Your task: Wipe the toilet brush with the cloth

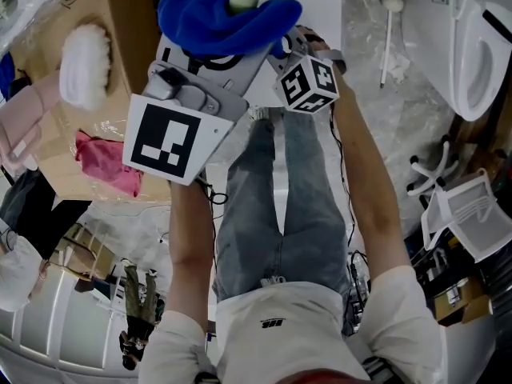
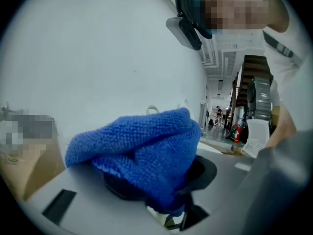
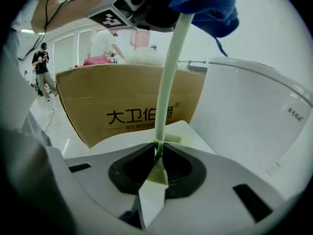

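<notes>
Here the right gripper (image 3: 157, 148) has its jaws closed tight on one end of the toilet brush (image 3: 171, 77), whose pale green handle rises from them to the left gripper (image 2: 164, 187) above. That gripper's jaws stand wide apart, with the blue cloth (image 2: 142, 146) bunched over and between them and draped round the handle. In the head view the handle's tip pokes out above the cloth. A cardboard box (image 3: 122, 97) and a white toilet (image 3: 254, 111) stand behind
</notes>
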A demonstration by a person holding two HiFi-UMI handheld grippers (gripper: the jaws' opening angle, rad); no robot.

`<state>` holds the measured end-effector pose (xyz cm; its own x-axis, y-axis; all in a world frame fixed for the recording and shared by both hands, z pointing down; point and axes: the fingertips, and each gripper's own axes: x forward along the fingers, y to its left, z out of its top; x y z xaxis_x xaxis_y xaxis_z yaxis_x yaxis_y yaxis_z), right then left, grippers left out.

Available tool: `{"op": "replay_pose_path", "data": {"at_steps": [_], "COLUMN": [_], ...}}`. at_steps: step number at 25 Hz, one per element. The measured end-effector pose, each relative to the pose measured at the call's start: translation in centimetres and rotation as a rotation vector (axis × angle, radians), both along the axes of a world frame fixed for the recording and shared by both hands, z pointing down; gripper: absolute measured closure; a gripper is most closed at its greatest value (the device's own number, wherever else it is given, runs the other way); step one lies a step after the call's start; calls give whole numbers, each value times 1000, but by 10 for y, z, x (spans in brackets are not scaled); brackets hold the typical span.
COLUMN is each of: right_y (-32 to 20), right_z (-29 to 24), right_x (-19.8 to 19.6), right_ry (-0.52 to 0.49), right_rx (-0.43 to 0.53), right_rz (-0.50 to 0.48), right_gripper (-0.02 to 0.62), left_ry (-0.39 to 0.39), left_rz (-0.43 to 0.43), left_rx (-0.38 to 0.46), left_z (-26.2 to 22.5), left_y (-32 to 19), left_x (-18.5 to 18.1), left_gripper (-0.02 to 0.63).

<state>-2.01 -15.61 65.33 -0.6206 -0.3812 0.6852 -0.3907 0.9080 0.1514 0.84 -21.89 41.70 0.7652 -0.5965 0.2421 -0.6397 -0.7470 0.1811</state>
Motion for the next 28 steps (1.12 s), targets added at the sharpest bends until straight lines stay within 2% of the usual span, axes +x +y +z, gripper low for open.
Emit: {"op": "replay_pose_path", "data": {"at_steps": [12, 21, 28], "right_y": [1, 0, 2], "right_z": [-1, -1, -4], "right_x": [1, 1, 0], "right_ry": [-18, -44, -61], "right_rx": [-5, 0, 8], "right_rz": [8, 15, 20], "right_gripper": [543, 541, 541], "left_ry": [-57, -87, -98], "left_rz": [-19, -35, -44], "left_rx": [26, -12, -35], "left_z": [10, 57, 91], "left_y": [7, 20, 29], "left_x": [1, -4, -6], "left_gripper": [451, 494, 502]}}
